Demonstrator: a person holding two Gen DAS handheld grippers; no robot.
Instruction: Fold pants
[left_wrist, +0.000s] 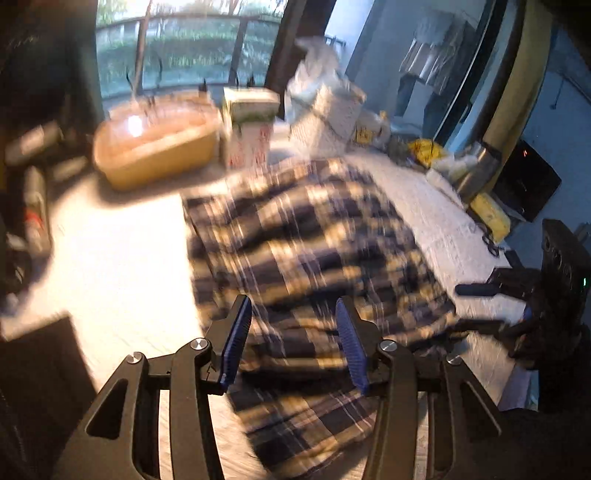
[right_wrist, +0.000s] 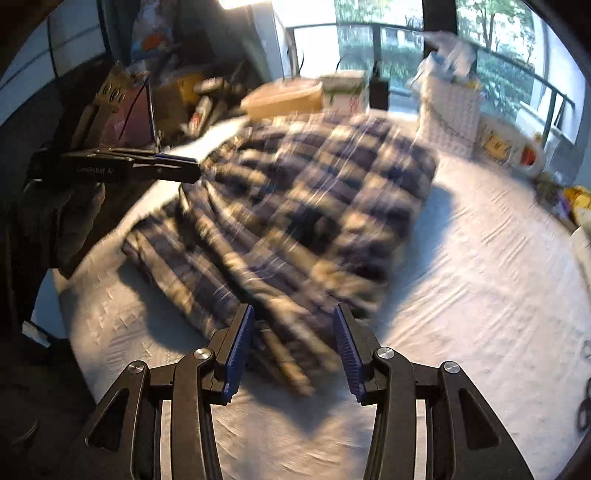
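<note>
**newb_folder:** ok so where are we at with these plaid pants (right_wrist: 295, 206)? Both wrist views are pretty smeared.

**umi_tinkerer:** They're lying in a heap in the middle of the white-sheeted bench (right_wrist: 480, 277), partly doubled over from the look of it, with a narrower bit trailing toward the near edge. My guess is that's a leg or the waistband, too blurry to call. Not a neat rectangle yet, so I'd say the folding is mid-way at best.

**newb_folder:** and the grippers? holding anything?

**umi_tinkerer:** Nope. The left gripper (left_wrist: 293, 339) has its blue pads spread with cloth showing behind the gap, nothing pinched. Same for the right gripper (right_wrist: 293, 347): jaws apart, hovering over the near end of the fabric, pads not pressing on it. In the right wrist view you can see the left gripper from the side at the far-left edge of the pants, nosing toward that edge.

**newb_folder:** why one on each side?

**umi_tinkerer:** Probably so each can take an edge and lift together, which keeps the fold straight. The tan tub (left_wrist: 155, 147) and boxes (left_wrist: 247, 125) sit pushed to the back by the window, which leaves the middle for the cloth.

**newb_folder:** risks?

**umi_tinkerer:** Soft layered fabric, easy to grab only the top layer.
</note>
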